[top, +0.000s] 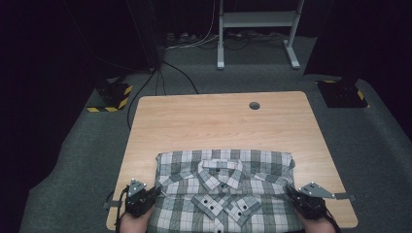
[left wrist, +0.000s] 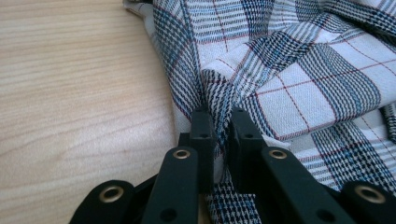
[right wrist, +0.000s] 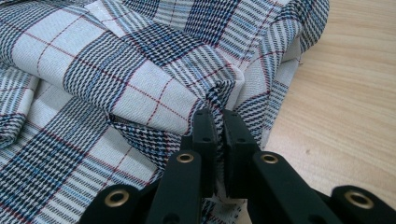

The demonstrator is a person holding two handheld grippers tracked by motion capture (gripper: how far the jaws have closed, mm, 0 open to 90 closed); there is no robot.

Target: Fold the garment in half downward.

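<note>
your left tongs (top: 154, 191) and right tongs (top: 290, 191) each pinch a side edge of the folded black and white checked cotton shirt (top: 226, 187), lying between them at the near edge of the light wooden table (top: 218, 121), its long axis left to right.

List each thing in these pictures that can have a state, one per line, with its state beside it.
Plaid shirt: folded, lying flat on the table, collar facing up, buttoned.
Left gripper: shut on a fold of the plaid shirt at its left edge.
Right gripper: shut on a fold of the plaid shirt at its right edge.
Table: bare wood on the far half, the near half under the shirt.
</note>
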